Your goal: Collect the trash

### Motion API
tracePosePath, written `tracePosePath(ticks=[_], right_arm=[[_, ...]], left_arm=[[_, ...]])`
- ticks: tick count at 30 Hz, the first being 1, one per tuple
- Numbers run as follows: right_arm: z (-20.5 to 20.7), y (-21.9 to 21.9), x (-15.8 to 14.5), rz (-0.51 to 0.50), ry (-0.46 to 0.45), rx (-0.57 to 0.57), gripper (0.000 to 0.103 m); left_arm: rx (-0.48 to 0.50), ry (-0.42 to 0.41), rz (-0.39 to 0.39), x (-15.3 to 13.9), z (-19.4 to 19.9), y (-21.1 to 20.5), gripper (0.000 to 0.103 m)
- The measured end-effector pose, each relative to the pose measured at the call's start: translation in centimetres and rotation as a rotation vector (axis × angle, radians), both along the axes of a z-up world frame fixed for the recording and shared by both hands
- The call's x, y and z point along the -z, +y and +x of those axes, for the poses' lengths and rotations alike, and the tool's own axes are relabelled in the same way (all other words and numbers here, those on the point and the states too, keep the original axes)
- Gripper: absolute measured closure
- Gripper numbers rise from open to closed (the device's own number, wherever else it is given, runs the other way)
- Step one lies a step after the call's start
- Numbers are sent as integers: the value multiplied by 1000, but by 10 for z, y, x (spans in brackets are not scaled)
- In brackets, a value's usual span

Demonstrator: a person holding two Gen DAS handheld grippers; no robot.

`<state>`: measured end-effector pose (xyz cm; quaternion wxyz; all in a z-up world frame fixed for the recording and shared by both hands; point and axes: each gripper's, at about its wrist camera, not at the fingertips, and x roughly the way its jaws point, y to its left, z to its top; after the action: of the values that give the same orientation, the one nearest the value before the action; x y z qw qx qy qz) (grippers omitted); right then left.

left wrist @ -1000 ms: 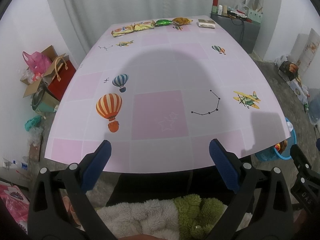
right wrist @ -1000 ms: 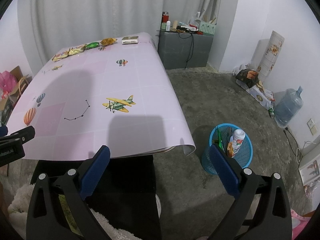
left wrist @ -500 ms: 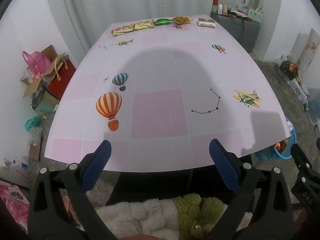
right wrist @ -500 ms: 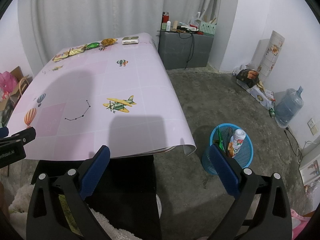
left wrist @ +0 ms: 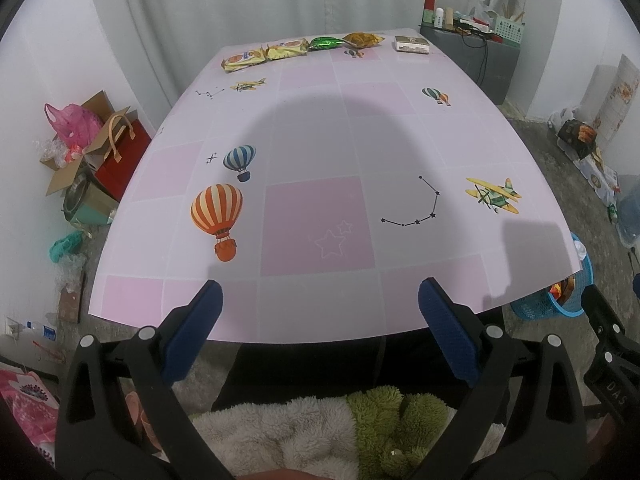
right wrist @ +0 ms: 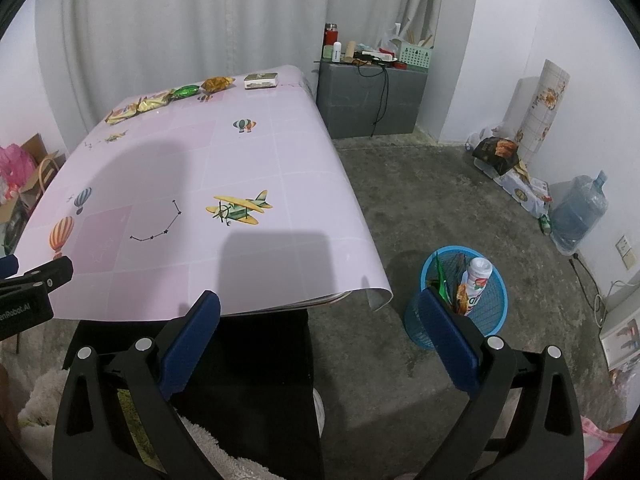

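Table point(left wrist: 320, 140) far edge: wrappers point(left wrist: 280, 50) | left gripper point(left wrist: 320, 300) well apart (jaws wide)

— Behind the table point(left wrist: 320, 140)?
— Pale curtain point(left wrist: 240, 0), white walls point(right wrist: 520, 20).
— Right of the table?
— Bare concrete floor point(right wrist: 420, 200), grey cabinet point(right wrist: 372, 100) by the far corner, water jug point(right wrist: 580, 216) against the wall.

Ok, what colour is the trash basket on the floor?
Blue mesh trash basket, clearest in the right wrist view.
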<state>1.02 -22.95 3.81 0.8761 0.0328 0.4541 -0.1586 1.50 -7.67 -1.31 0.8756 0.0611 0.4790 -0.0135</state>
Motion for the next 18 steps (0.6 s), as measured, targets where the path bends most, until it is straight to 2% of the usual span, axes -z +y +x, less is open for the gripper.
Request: tracePosePath(ticks=[18], right_arm=[[2,5,0,4,-3,0,7]], left_arm=[[1,6,0,1,0,-1,9]])
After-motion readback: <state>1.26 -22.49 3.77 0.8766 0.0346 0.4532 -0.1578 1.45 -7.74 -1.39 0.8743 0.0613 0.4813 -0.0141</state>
